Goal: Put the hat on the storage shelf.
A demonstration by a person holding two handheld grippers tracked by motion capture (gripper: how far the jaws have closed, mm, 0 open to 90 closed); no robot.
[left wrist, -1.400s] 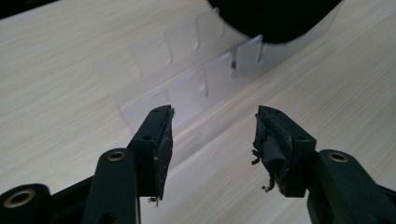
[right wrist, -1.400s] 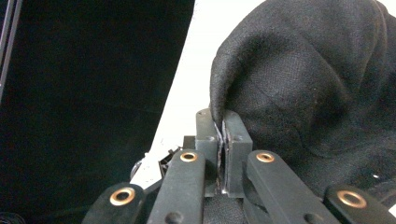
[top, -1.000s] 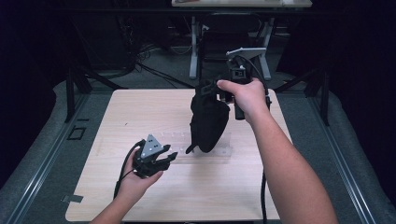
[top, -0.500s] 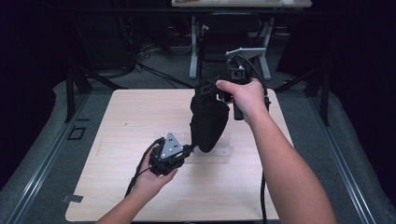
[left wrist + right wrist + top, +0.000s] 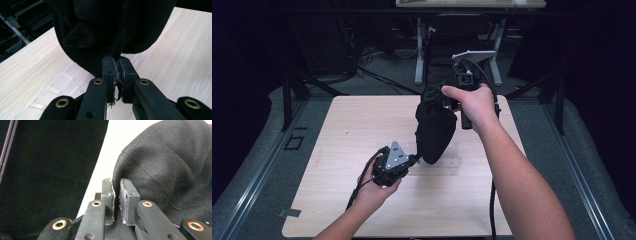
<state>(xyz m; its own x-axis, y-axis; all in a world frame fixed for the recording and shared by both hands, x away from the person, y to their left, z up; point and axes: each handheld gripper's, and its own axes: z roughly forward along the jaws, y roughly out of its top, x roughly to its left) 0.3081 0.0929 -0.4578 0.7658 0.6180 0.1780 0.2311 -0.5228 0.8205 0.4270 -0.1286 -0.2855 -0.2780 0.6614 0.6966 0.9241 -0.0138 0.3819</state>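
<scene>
A pale wooden table (image 5: 337, 200) stood on a grey floor (image 5: 257, 170) in a dark room. Behind it, white table legs (image 5: 418, 55) rose among loose cables (image 5: 362, 65), and black stands (image 5: 292, 90) flanked the sides.

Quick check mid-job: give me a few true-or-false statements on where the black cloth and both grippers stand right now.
1. The left gripper is shut on the black cloth. True.
2. The cloth lies flat on the table. False: the right gripper holds its top end up, so it hangs.
3. The left gripper pinches the cloth's lower end. True.
4. The right gripper rests on the table. False: it is raised above it.
</scene>
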